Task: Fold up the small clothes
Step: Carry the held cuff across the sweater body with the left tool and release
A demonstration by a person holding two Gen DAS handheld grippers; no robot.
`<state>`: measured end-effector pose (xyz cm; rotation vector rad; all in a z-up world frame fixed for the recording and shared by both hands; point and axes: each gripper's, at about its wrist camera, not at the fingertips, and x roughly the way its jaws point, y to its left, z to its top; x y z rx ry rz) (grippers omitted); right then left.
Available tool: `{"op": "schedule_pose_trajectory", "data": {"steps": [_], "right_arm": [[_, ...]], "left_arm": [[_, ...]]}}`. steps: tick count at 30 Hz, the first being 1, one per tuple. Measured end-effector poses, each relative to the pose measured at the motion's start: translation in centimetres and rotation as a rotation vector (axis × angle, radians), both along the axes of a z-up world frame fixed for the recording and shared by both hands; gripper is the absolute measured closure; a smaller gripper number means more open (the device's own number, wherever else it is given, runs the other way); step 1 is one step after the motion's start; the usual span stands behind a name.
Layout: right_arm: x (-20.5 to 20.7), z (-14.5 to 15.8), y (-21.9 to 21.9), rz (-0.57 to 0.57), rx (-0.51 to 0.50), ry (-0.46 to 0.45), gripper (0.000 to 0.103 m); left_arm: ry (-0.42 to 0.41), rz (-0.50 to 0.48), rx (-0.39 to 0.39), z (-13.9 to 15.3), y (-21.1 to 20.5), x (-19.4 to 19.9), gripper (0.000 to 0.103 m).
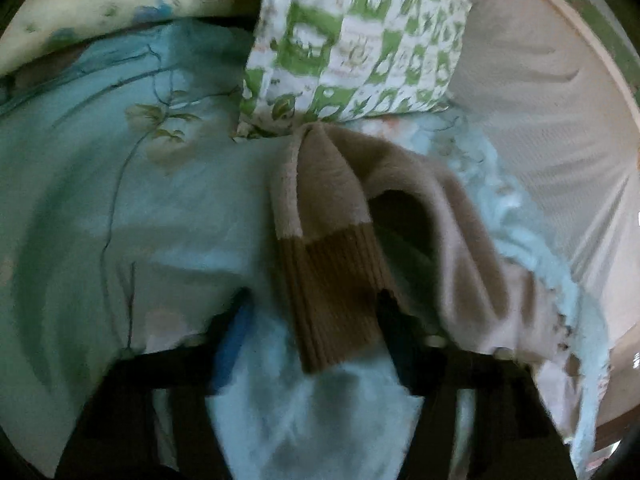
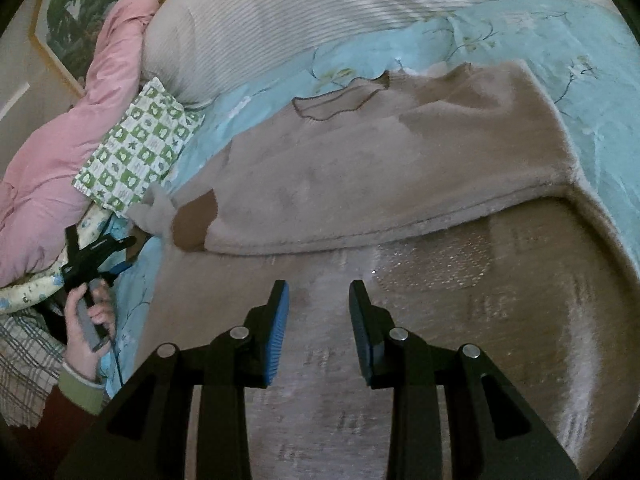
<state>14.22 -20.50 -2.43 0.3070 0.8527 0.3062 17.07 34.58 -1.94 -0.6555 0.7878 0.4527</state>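
Observation:
A beige fleece garment lies spread on the light blue floral bedspread, its hem hanging over the bed edge. Its sleeve with a brown ribbed cuff lies between the fingers of my left gripper, which stands open around it, the cuff against the right finger. The same cuff and the left gripper, held in a hand, show at the left of the right wrist view. My right gripper is open and empty, above the floor just below the garment's hem.
A green-and-white patterned pillow lies beyond the sleeve, also in the right wrist view. A pink quilt is bunched at the left. A cream ribbed cover lies at the back. A brown patterned floor lies below the bed edge.

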Motion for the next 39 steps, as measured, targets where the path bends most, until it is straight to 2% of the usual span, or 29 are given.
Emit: {"op": "schedule_pose_trajectory", "data": {"steps": [1,2,3,6,10,14,18,22,27,31,35,38,39], "right_arm": [[0.0,-0.1,0.1,0.002,0.002,0.005,0.071],[0.0,-0.2,0.1,0.005,0.004,0.008,0.071],[0.0,-0.3,0.1,0.006,0.006,0.012,0.071],[-0.2,-0.4,0.0,-0.001,0.008,0.013,0.071],[-0.8,-0.2,-0.6,-0.010,0.023,0.000,0.071],[-1.6,0.1,-1.4,-0.026,0.043,-0.016,0.071],[-2.6,0.5,-2.8,-0.059,0.058,-0.033,0.071],[-3.6,0.7,-4.6,-0.099,0.071,-0.045,0.071],[-4.9,1.2,-7.5,-0.165,0.085,-0.066,0.071],[-5.5,1.3,-9.8,-0.223,0.093,-0.074,0.071],[-5.8,1.1,-11.1,-0.256,0.102,-0.071,0.070],[-5.7,1.1,-11.5,-0.265,0.111,-0.067,0.071],[-5.6,1.1,-11.4,-0.266,0.119,-0.066,0.070]], "left_arm": [[0.009,-0.010,-0.008,-0.5,-0.6,0.6,0.094],[0.001,-0.017,-0.025,-0.7,-0.7,0.7,0.094],[-0.012,-0.019,-0.021,-0.5,-0.7,0.6,0.099],[-0.068,-0.058,0.033,2.0,-2.3,-0.4,0.100],[-0.179,-0.158,0.114,7.6,-6.8,-1.4,0.100],[-0.280,-0.328,0.164,12.7,-13.1,-0.9,0.100],[-0.345,-0.538,0.168,15.4,-21.5,1.6,0.100],[-0.339,-0.699,0.147,14.6,-29.3,4.2,0.100],[-0.268,-0.875,0.101,10.6,-38.2,8.9,0.100],[-0.165,-0.943,0.088,6.2,-42.8,12.3,0.100],[-0.060,-0.952,0.093,2.7,-44.3,13.9,0.098],[-0.033,-0.969,0.056,1.8,-44.4,13.5,0.082],[-0.034,-0.970,0.048,1.8,-44.1,12.9,0.069]]}}
